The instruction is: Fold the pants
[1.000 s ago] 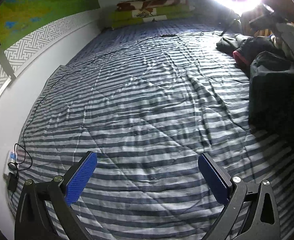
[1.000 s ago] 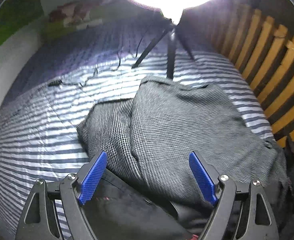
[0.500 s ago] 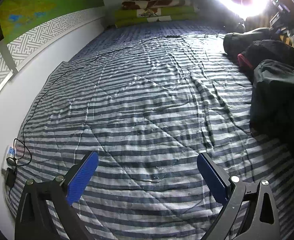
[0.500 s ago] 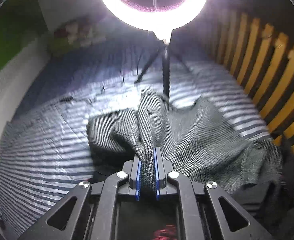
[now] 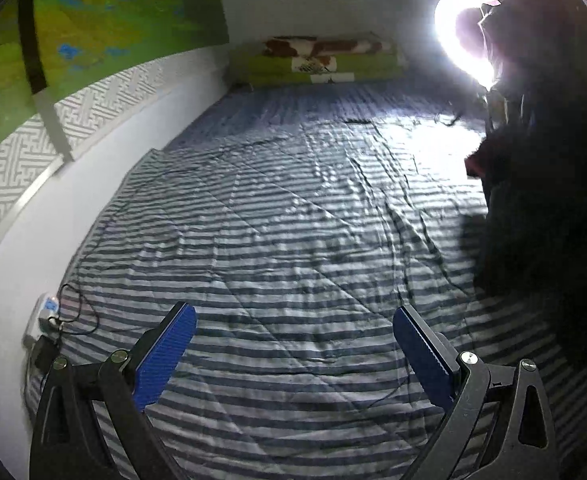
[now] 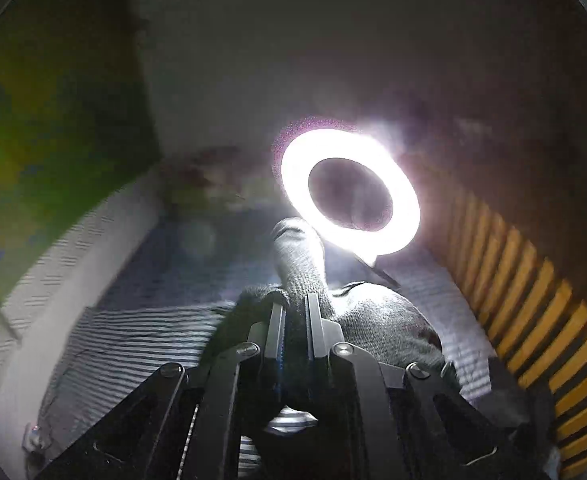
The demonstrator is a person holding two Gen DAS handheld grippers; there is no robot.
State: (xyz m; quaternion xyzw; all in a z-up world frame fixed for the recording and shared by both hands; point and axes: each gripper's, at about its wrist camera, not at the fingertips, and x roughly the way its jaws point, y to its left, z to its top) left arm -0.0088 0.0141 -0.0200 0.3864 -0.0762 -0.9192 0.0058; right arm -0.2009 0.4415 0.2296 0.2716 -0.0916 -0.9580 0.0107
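The grey houndstooth pants (image 6: 377, 328) hang bunched from my right gripper (image 6: 295, 308), which is shut on a fold of the cloth and lifted above the striped bedspread (image 6: 133, 344). A tongue of fabric sticks up past the fingertips. In the left wrist view the pants show only as a dark hanging mass (image 5: 541, 208) at the right edge. My left gripper (image 5: 293, 340) is open over the bare striped bedspread (image 5: 293, 220), its blue pads wide apart with nothing between them.
A bright ring light (image 6: 349, 192) on a tripod stands at the bed's far right. Wooden slats (image 6: 533, 304) line the right side. A white wall (image 5: 53, 220) runs along the left, with a power strip and cable (image 5: 49, 316). Folded blankets (image 5: 317, 60) lie at the far end.
My right gripper closed on the pants, then raised them off the pile on the bed and tilted upward. The left gripper stayed open and shifted only slightly.
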